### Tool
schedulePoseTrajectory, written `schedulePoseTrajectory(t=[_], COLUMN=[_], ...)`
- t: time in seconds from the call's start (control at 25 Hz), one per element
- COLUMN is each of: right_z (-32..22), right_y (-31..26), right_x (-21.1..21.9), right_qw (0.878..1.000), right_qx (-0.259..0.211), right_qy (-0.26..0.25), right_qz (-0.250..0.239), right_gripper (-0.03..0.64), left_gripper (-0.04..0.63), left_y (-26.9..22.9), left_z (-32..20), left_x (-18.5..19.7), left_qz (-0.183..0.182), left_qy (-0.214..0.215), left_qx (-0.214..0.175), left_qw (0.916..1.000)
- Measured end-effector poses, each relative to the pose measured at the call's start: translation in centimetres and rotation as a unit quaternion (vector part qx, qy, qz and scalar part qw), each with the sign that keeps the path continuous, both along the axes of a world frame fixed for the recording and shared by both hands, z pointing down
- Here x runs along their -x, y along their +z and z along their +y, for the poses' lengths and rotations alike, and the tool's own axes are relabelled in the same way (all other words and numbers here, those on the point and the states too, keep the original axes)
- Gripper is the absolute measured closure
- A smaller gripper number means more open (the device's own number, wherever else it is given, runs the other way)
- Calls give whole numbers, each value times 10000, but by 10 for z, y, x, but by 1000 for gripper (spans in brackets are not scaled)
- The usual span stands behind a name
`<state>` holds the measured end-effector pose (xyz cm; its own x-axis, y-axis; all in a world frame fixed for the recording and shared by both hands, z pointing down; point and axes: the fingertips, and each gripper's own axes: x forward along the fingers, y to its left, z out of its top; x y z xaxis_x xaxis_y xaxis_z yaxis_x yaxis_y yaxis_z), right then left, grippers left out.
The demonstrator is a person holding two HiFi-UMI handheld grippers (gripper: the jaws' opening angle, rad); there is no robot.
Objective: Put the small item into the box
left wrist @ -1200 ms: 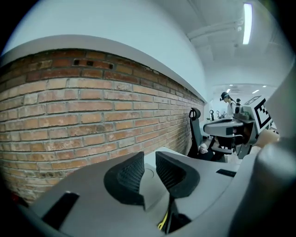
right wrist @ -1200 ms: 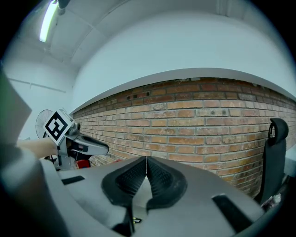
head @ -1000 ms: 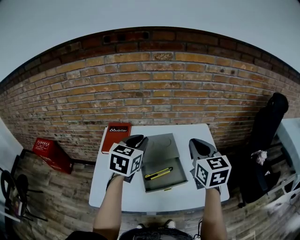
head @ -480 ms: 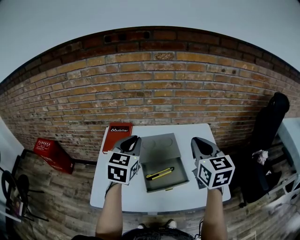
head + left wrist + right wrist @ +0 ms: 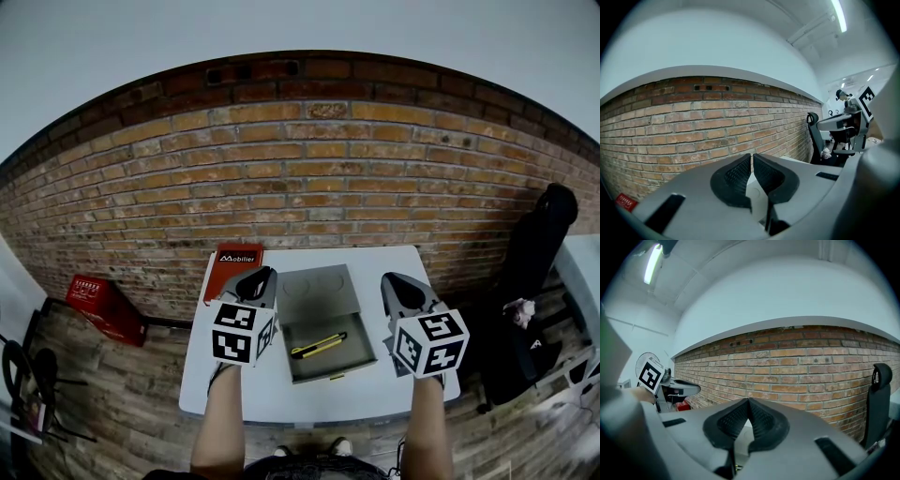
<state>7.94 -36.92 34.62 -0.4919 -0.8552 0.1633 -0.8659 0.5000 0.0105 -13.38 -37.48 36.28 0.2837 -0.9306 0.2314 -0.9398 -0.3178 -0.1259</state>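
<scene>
Small item: slim yellow and black utility knife [image 5: 317, 346], lying flat inside the lower tray of the shallow grey open box [image 5: 319, 292]
Knife axis: long axis runs diagonally in the head view, black end toward the near left, yellow end toward the far right; which end bears the blade cannot be told
Box: on the white table [image 5: 234, 394], midway between the two grippers
Left gripper [image 5: 258, 278]: jaws have just been closing and now meet, nothing between them; held above the table just left of the box
Right gripper [image 5: 398, 284]: jaws together, empty, just right of the box
Red book [image 5: 230, 270]: far left corner of the table
</scene>
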Motion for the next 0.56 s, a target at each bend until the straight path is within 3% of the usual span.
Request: schedulePoseTrajectory(t=[0.56], right_z=[1], right_y=[-2], right_x=[-1], right_qw=[10000], right_qx=[-11], right_qy=[-5], right_qz=[-14], right_gripper=[597], left_gripper=[557], left_y=[3], left_z=[0], left_x=[-4], left_qz=[36], left_qy=[36], left_qx=[76], left_qw=[10000])
